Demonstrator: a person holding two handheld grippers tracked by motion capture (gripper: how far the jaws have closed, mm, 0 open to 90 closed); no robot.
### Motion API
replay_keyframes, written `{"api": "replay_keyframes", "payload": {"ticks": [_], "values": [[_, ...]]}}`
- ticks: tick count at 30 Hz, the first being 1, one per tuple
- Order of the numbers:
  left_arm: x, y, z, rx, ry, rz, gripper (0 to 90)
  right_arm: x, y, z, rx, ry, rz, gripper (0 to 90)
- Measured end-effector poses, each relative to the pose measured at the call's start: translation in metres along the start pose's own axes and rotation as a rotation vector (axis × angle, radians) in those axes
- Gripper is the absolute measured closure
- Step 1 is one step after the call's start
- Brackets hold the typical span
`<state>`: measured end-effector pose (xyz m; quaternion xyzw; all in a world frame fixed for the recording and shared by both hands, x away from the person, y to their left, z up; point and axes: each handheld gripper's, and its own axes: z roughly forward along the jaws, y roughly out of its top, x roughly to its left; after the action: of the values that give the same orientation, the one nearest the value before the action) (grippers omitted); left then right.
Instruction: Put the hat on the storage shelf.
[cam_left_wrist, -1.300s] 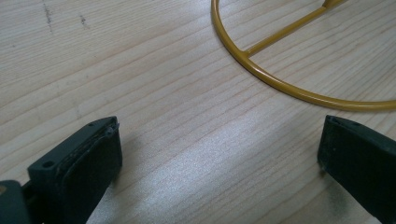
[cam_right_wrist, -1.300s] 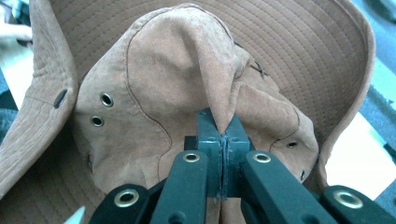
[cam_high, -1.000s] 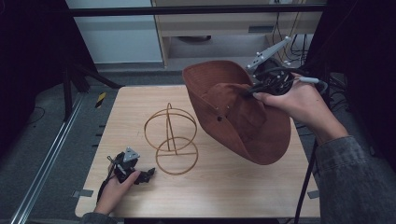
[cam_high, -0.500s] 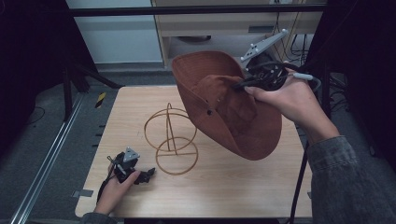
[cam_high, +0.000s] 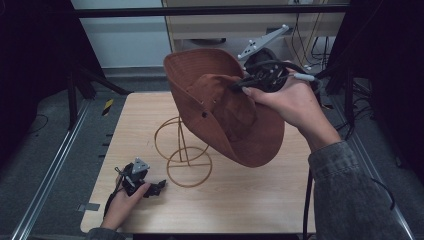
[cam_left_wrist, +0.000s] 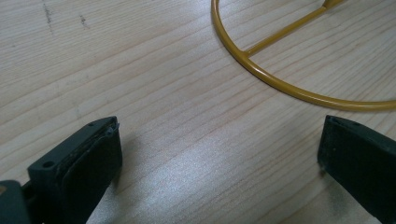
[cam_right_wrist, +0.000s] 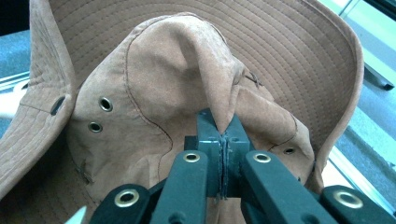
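While the left gripper (cam_high: 150, 189) rests low on the worktop (cam_high: 260, 200) as before, its jaws released and wide apart with nothing between them, the right gripper (cam_right_wrist: 223, 140) has carried the brown hat (cam_high: 225, 107) up and to the left in the last second. The hat was first hanging over the right part of the worktop; now it is held in the air above and slightly behind the yellow wire stand (cam_high: 182, 150), with its brim tilted and its opening turned down towards the stand. This suggests, I think, that the hat is being brought to sit over the wire stand, and that lowering it is the part not yet done. The right gripper view shows what the high view cannot: the jaws are clenched on a pinched fold of the crown fabric, close to some metal eyelets (cam_right_wrist: 105, 103). The left gripper view shows the base ring of the stand (cam_left_wrist: 280, 84) lying flat on the wood, just ahead of the open jaws and not touched by them.
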<state>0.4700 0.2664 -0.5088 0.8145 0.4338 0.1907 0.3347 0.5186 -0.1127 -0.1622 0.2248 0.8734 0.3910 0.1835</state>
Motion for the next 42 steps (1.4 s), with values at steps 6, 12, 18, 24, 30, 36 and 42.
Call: {"api": "replay_keyframes", "payload": {"ticks": [6, 12, 18, 24, 30, 36, 42], "values": [[0.0, 0.0, 0.0, 0.001, 0.001, -0.001, 0.0, 0.008, 0.013, 0.008, 0.001, 0.013, -0.019, 89.3], [0.0, 0.0, 0.0, -0.001, 0.0, -0.001, 0.0, 0.016, 0.026, 0.018, 0.004, 0.023, -0.035, 89.2], [0.0, 0.0, 0.0, 0.002, -0.002, 0.0, 0.0, 0.024, 0.037, 0.026, -0.001, 0.042, -0.05, 89.2], [0.0, 0.0, 0.0, 0.003, -0.001, -0.001, 0.0, 0.03, 0.042, 0.033, -0.006, 0.062, -0.063, 89.2], [0.0, 0.0, 0.0, 0.005, 0.001, 0.0, 0.0, 0.034, 0.045, 0.037, -0.001, 0.07, -0.07, 89.2], [0.0, 0.0, 0.0, 0.004, -0.004, 0.002, 0.0, 0.04, 0.051, 0.045, 0.005, 0.081, -0.078, 89.2], [0.0, 0.0, 0.0, 0.005, -0.005, 0.003, 0.0, 0.047, 0.058, 0.053, -0.002, 0.101, -0.085, 89.2]]}}
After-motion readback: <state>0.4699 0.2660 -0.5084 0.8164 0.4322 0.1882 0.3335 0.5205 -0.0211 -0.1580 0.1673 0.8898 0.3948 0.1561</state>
